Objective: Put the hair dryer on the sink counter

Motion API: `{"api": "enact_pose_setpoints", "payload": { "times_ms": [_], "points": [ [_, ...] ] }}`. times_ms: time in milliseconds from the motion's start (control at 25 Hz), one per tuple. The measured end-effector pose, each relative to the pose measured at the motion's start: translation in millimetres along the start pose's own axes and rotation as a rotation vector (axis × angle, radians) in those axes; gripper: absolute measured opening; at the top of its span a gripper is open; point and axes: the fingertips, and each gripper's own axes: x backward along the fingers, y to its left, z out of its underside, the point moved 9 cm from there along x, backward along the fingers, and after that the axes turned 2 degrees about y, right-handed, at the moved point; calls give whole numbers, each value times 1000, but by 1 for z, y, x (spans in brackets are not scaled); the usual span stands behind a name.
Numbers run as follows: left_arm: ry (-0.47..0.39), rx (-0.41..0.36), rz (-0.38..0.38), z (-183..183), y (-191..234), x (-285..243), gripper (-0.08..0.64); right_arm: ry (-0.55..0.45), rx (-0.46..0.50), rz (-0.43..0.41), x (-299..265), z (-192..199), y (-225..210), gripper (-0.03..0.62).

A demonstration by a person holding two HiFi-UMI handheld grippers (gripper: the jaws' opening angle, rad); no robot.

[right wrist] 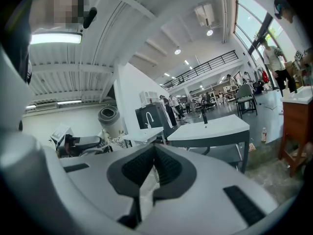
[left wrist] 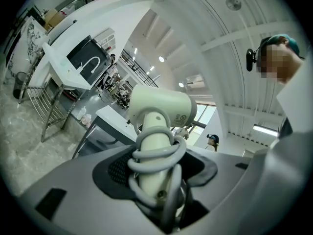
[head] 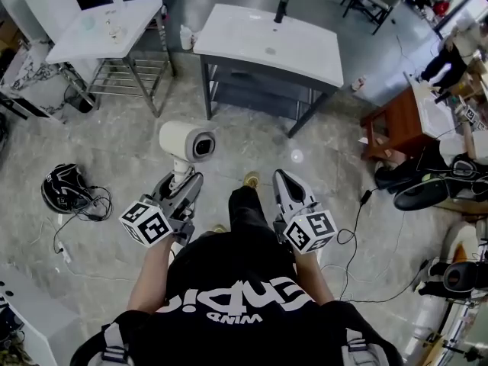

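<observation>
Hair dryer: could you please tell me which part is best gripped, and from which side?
Take the hair dryer by its handle, from the butt end, as the left claw holds it: the handle is a slim straight column wound with cord, while the barrel looks too wide.

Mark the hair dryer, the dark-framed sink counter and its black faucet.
hair dryer (head: 185,139): head view, white barrel.
dark-framed sink counter (head: 252,36): head view, bare white top.
black faucet (head: 281,8): head view, upright body.
</observation>
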Motion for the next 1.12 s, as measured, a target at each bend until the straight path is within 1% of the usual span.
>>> {"api": "enact_pose_setpoints", "payload": {
  "times_ms": [640,880,1120],
  "points": [
    [33,2,-1,-16,25,-33,267,4,-12,6,-37,-6,-18,18],
    [26,1,2,-24,35,-55,267,0,-15,-3,-56,-10,-34,18],
    [18,7,-10,-39,48,-80,267,-3,-9,-6,-82,-25,-55,18]
  ]
}}
